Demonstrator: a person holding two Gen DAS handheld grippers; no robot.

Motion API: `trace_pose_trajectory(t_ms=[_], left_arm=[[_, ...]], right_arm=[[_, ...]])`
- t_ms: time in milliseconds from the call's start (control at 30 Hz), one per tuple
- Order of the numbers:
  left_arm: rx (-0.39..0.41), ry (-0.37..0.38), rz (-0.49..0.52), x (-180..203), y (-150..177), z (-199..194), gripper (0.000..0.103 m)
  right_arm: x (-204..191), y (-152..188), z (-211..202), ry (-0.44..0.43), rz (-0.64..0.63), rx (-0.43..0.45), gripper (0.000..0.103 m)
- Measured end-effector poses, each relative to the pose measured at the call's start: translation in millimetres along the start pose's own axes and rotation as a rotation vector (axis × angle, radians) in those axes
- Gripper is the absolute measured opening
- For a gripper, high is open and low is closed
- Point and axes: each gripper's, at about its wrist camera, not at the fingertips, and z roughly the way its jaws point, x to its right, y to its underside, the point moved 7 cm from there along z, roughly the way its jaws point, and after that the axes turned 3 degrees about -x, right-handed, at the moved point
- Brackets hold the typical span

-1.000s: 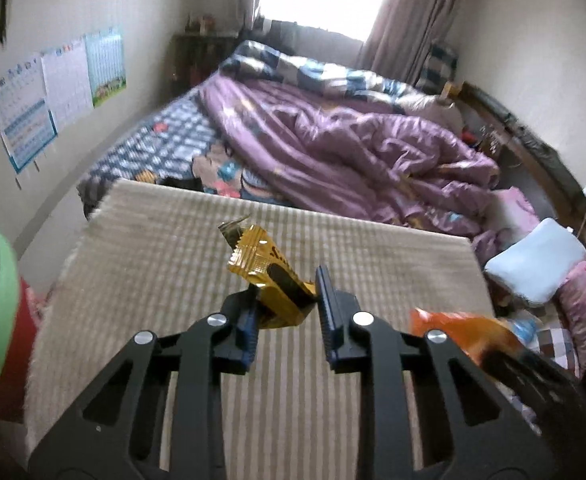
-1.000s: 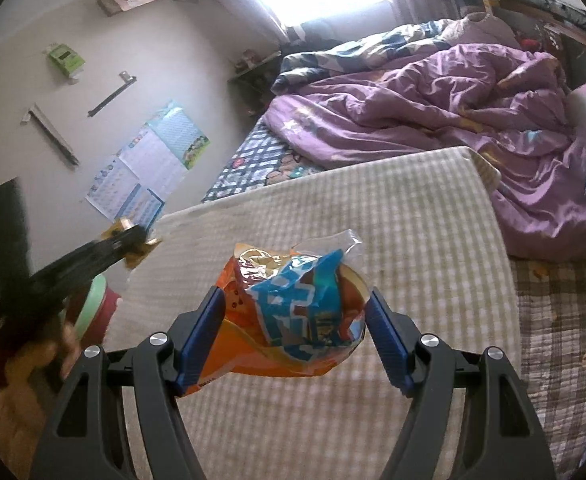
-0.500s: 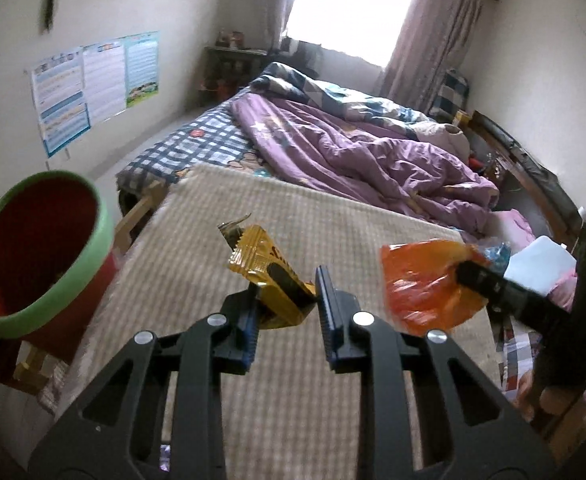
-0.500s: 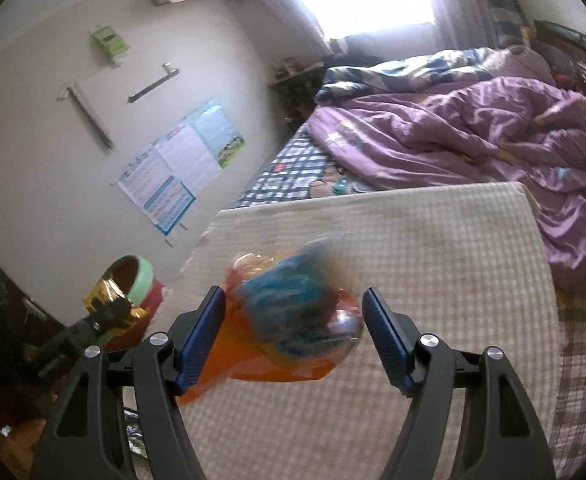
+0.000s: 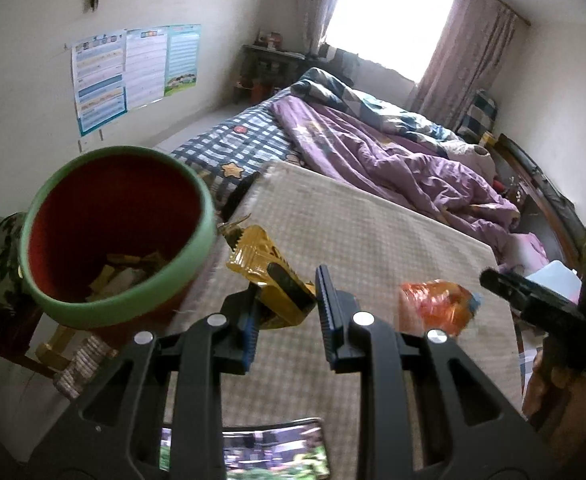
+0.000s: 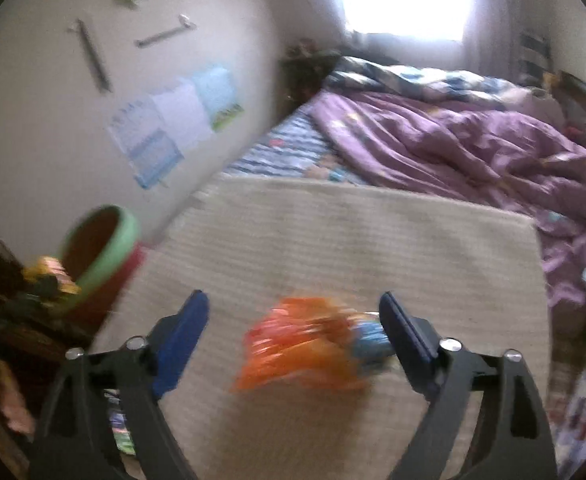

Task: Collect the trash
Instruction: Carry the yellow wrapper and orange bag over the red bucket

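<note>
My left gripper (image 5: 287, 314) is shut on a yellow wrapper (image 5: 267, 270) and holds it beside the rim of a red bin with a green rim (image 5: 113, 236), which has scraps at its bottom. My right gripper (image 6: 295, 332) stands wide open; an orange and blue snack bag (image 6: 309, 350) is blurred between its jaws, touching only the right one. The bag also shows in the left wrist view (image 5: 437, 306), low over the beige checked mat (image 5: 365, 240). The bin appears at the left in the right wrist view (image 6: 101, 256).
A bed with a purple quilt (image 5: 393, 160) lies beyond the mat. Posters (image 5: 133, 68) hang on the left wall. A phone (image 5: 249, 456) lies on the mat's near edge. A stool (image 5: 53, 352) stands under the bin.
My left gripper has swung left to the bin with the wrapper. My right gripper has opened wide and the orange bag has dropped lower between its jaws.
</note>
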Motion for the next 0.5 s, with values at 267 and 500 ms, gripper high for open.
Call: trace_pose_trajectory(t_ms=[267, 500], left_arm=[[-0.025, 0.006, -0.037, -53.4, -8.2, 4.6, 0.025], [-0.039, 0.022, -0.015, -82.9, -16.6, 9.1, 0.025]], right_arm=[[37.2, 31.5, 45.0, 0.022, 0.262, -0.125, 0.086], [25.0, 53.8, 65.7, -0.033, 0.411, -0.18, 0.065]])
